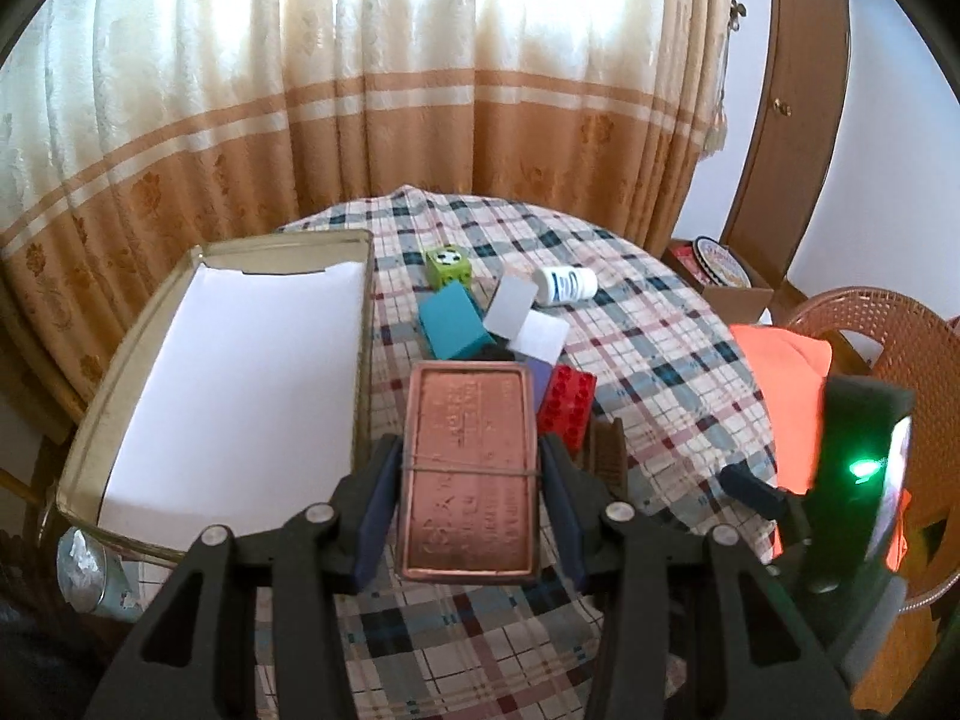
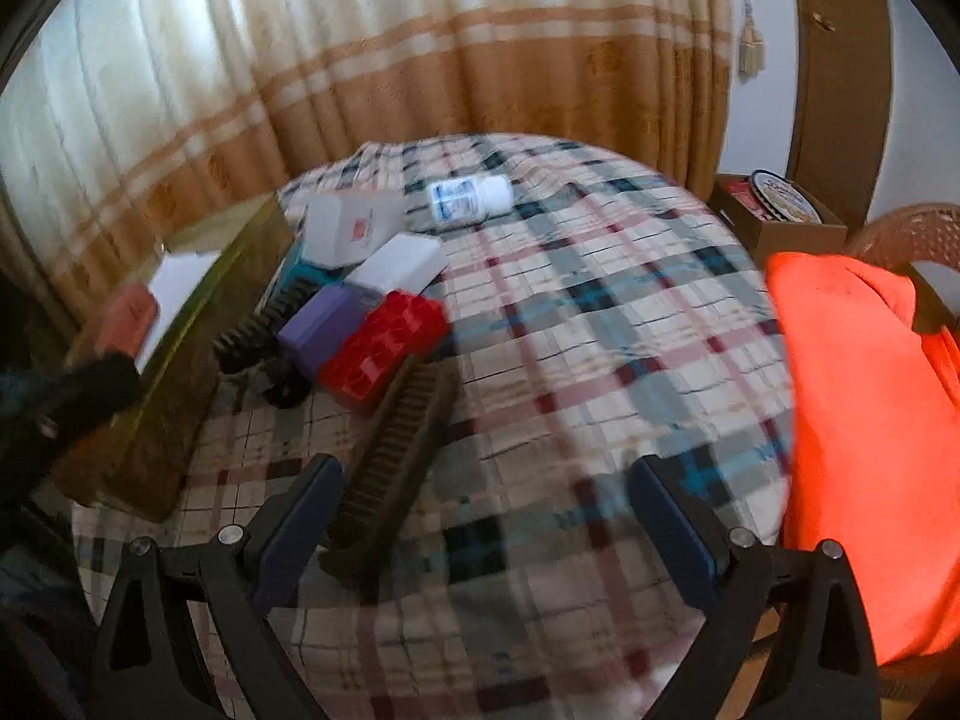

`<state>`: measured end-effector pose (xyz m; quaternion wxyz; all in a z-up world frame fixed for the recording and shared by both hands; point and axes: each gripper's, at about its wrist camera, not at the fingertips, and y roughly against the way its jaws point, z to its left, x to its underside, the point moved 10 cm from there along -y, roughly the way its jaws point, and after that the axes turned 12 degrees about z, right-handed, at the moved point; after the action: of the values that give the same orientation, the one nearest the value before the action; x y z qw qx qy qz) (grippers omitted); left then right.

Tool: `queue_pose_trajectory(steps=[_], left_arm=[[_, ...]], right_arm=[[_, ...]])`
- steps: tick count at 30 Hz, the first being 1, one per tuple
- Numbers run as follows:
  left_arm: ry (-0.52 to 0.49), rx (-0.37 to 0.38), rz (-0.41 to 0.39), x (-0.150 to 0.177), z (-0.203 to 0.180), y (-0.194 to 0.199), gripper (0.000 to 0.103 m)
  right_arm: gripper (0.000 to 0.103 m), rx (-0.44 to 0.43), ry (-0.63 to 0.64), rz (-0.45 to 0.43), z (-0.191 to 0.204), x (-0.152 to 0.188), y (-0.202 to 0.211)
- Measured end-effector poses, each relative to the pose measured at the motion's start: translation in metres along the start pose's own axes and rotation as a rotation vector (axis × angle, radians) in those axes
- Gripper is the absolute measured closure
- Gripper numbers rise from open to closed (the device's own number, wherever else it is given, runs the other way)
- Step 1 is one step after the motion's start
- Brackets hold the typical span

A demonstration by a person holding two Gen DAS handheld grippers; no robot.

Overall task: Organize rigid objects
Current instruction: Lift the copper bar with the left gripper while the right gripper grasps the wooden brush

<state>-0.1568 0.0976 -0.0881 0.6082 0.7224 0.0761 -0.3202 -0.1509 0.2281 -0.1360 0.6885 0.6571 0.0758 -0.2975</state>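
Copper tin (image 1: 469, 471) clamped in left hand-held gripper (image 1: 471, 474), right hand-held gripper (image 2: 486, 516) wide open, empty, brush (image 2: 393, 450) beside it

Open plaid tablecloth (image 2: 600, 312) across centre and right of the right wrist frame. Blocked at centre left by red studded plastic brick (image 2: 384, 348), purple block (image 2: 324, 324) and dark bristle brush (image 2: 390, 462). White-lined cardboard tray (image 1: 234, 384) unobstructed inside.

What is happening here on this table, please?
A person is sorting small objects from a checkered table into a paper-lined box. The left gripper is shut on a copper tin, held beside the box. The right gripper is open, next to a brush. The red block and white bottle lie unsorted.
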Motion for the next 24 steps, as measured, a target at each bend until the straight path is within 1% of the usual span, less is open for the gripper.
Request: queue_pose_trajectory(steps=[6, 9, 11, 16, 17, 19, 21, 24], left_arm=[[0.009, -0.003, -0.001, -0.001, 0.004, 0.002, 0.057], [0.015, -0.016, -0.008, -0.003, 0.008, 0.005, 0.057], [0.024, -0.02, -0.012, -0.004, 0.011, 0.006, 0.057], [0.028, -0.024, -0.02, -0.004, 0.012, 0.009, 0.057], [0.028, -0.023, -0.019, -0.004, 0.012, 0.008, 0.057], [0.033, -0.019, -0.015, -0.003, 0.013, 0.008, 0.057], [0.042, -0.021, -0.011, -0.003, 0.015, 0.007, 0.057], [0.055, -0.016, -0.007, -0.003, 0.018, 0.006, 0.057]], right_arm=[[0.004, 0.018, 0.033, 0.036, 0.016, -0.006, -0.012], [0.005, 0.072, 0.078, 0.08, 0.023, -0.004, -0.024], [0.005, 0.095, 0.099, 0.096, 0.026, -0.003, -0.025], [0.005, 0.095, 0.103, 0.138, 0.027, -0.01, -0.032], [0.006, 0.093, 0.102, 0.14, 0.028, -0.011, -0.032], [0.014, 0.087, 0.112, 0.133, 0.031, -0.011, -0.031], [0.019, 0.08, 0.128, 0.126, 0.034, -0.01, -0.029], [0.021, 0.078, 0.137, 0.125, 0.038, -0.009, -0.028]])
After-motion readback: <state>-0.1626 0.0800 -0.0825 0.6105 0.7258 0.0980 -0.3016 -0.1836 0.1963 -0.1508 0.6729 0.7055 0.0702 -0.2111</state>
